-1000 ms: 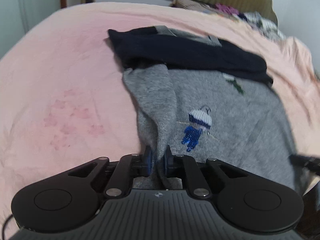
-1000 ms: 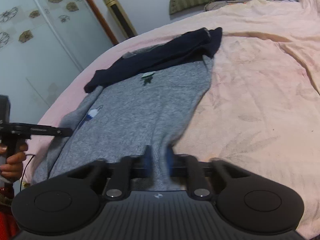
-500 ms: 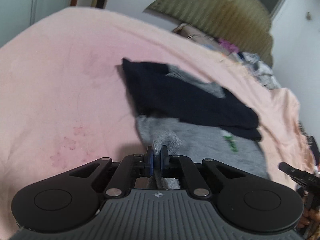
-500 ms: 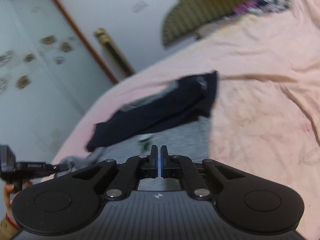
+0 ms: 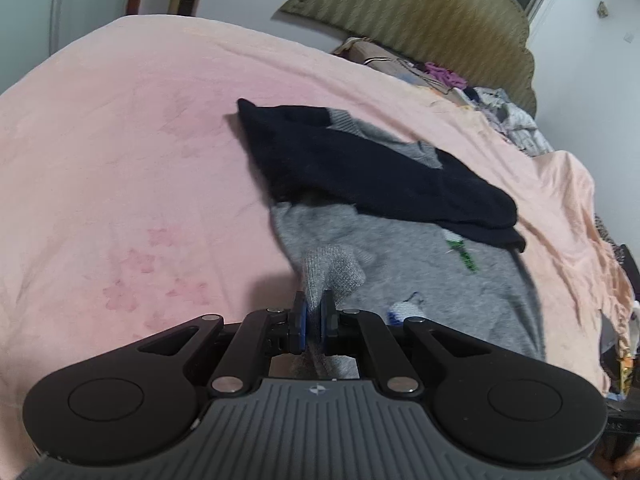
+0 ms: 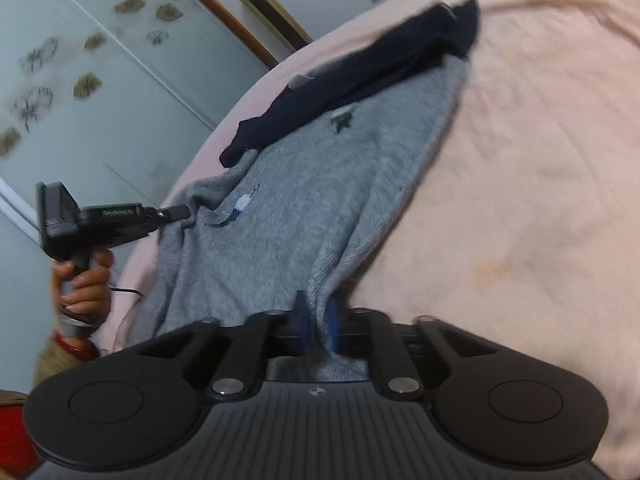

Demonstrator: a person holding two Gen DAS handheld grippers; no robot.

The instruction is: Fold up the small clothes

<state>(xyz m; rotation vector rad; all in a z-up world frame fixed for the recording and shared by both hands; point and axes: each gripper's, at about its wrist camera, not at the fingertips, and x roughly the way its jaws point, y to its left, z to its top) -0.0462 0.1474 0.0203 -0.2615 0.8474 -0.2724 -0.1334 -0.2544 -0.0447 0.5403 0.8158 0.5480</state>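
Observation:
A small grey sweater (image 5: 420,276) with dark navy sleeves (image 5: 360,168) folded across its top lies on a pink bed cover (image 5: 120,168). My left gripper (image 5: 313,316) is shut on the sweater's lower left hem corner and holds it lifted. My right gripper (image 6: 318,322) is shut on the lower right hem corner of the same sweater (image 6: 304,184), which hangs stretched from the bed to the jaws. The left gripper (image 6: 176,213) also shows in the right wrist view, pinching the other corner. The navy sleeves (image 6: 360,80) lie at the far end.
An olive padded headboard (image 5: 420,20) stands at the far end, with a heap of mixed clothes (image 5: 480,96) below it. A frosted flower-pattern sliding door (image 6: 80,80) and a gold column (image 6: 268,12) stand beside the bed. The pink cover (image 6: 540,160) stretches to the right.
Both grippers have closed on the sweater's bottom hem corners and lifted them off the bed. The lower half of the sweater now hangs raised and is carried toward the navy sleeves.

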